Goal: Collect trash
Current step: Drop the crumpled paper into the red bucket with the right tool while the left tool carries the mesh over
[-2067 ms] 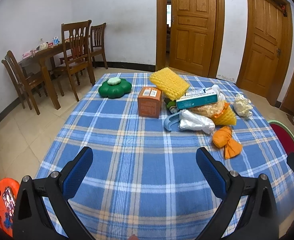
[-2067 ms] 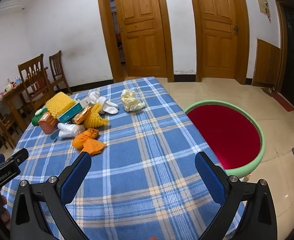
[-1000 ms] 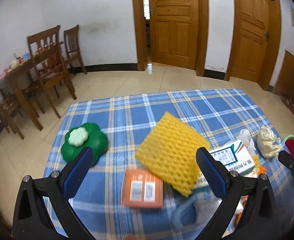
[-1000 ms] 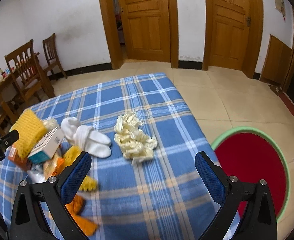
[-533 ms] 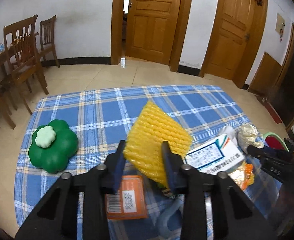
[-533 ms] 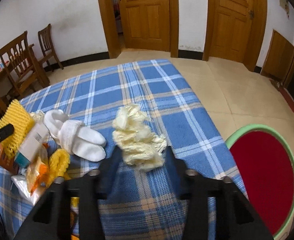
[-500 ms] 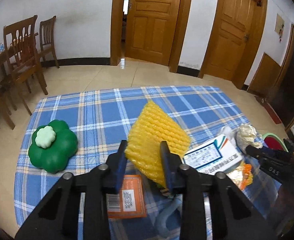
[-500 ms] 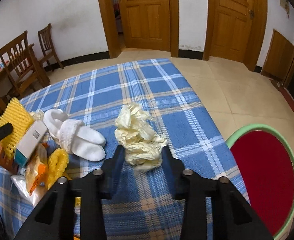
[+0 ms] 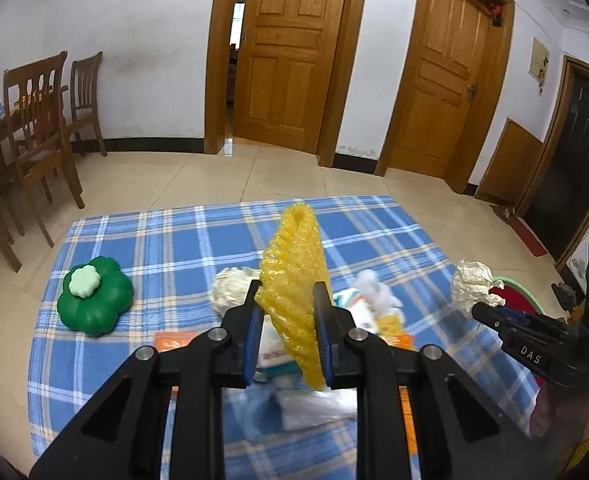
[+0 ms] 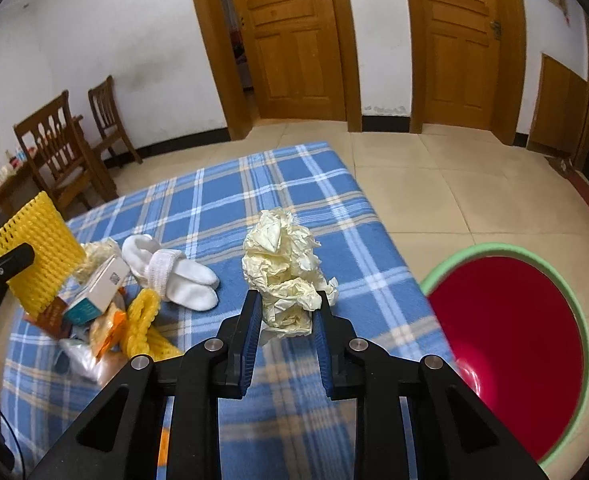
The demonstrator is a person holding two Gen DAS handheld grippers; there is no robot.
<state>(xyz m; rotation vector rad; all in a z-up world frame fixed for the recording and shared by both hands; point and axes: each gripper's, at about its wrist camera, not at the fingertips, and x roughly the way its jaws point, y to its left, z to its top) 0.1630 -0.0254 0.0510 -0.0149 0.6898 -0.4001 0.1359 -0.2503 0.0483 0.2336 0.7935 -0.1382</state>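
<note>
Room: white walls, wooden doors across the top of both views, tiled floor, wooden chairs [image 9: 42, 128] at the left edge.
Surface: blue plaid tablecloth [image 10: 230, 192] filling the lower middle of each frame.
Left gripper [image 9: 287, 336]: pressed onto the yellow foam net [image 9: 294, 280], held at lower centre of the left view; net stands edge-on between the blue pads, top poking up to mid-frame.
Right gripper [image 10: 287, 330]: pinching the crumpled cream paper [image 10: 284, 272] at its lower part, centre of the right view; wad bulges above the fingers.
Bin: red basin with green rim [image 10: 566, 264], lower right of the right view, on the floor beside the table.
Left on cloth: white socks [image 10: 174, 272], small carton [image 10: 98, 288], orange box [image 9: 174, 340], clear plastic wrap [image 9: 314, 408], another yellow net [image 10: 146, 328], all clustered left of centre in the right view; green clover-shaped container [image 9: 94, 296] alone at mid-left of the left view.
Handling, net: likely very light, springy, compressible; best taken across the flat, well in from the edge, since a thin bite could slip free.
Handling, paper: light, soft, crushable; firm squeeze through the thick middle seems safest, loose flaps likely to tear or pull out.
Stage: both pieces apparently lifted, drop into the basin not yet done.
</note>
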